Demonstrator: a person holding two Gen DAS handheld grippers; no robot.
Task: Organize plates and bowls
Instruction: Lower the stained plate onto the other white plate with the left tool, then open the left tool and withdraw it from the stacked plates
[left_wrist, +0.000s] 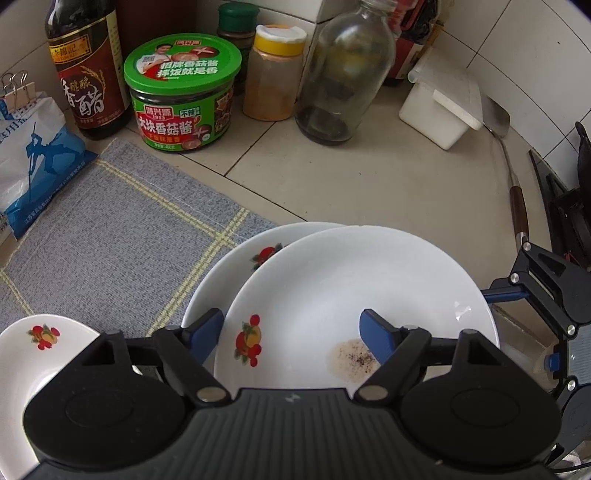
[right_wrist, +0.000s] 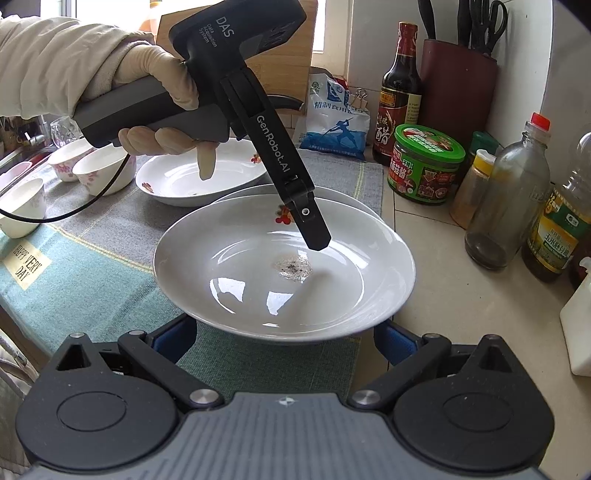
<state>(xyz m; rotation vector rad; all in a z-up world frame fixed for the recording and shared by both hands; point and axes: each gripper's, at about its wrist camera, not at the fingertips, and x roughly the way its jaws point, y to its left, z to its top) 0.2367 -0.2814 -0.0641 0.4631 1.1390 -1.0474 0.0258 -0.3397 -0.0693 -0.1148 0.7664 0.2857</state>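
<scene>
A white plate (left_wrist: 343, 295) (right_wrist: 284, 273) with a fruit print and a brown speckled stain lies tilted on a second matching plate (left_wrist: 229, 266) (right_wrist: 332, 194). My left gripper (left_wrist: 291, 328) is open astride its rim, one blue pad outside and the other over the stain; nothing presses. One of its black fingers (right_wrist: 314, 229) hangs just above the plate. My right gripper (right_wrist: 286, 338) is open, its fingers spread wide under the plate's near rim and partly hidden by it. A third plate (right_wrist: 195, 181) (left_wrist: 33, 350) and several small bowls (right_wrist: 103, 170) stand on the cloth.
A grey checked cloth (left_wrist: 110, 221) covers the counter. A green-lidded jar (left_wrist: 181, 96), a vinegar bottle (left_wrist: 88, 74), a glass bottle (left_wrist: 343, 74), a salt bag (left_wrist: 33, 166), a white box (left_wrist: 439, 107) and a spatula (left_wrist: 513, 184) crowd the back. A gloved hand (right_wrist: 162, 74) holds the left gripper.
</scene>
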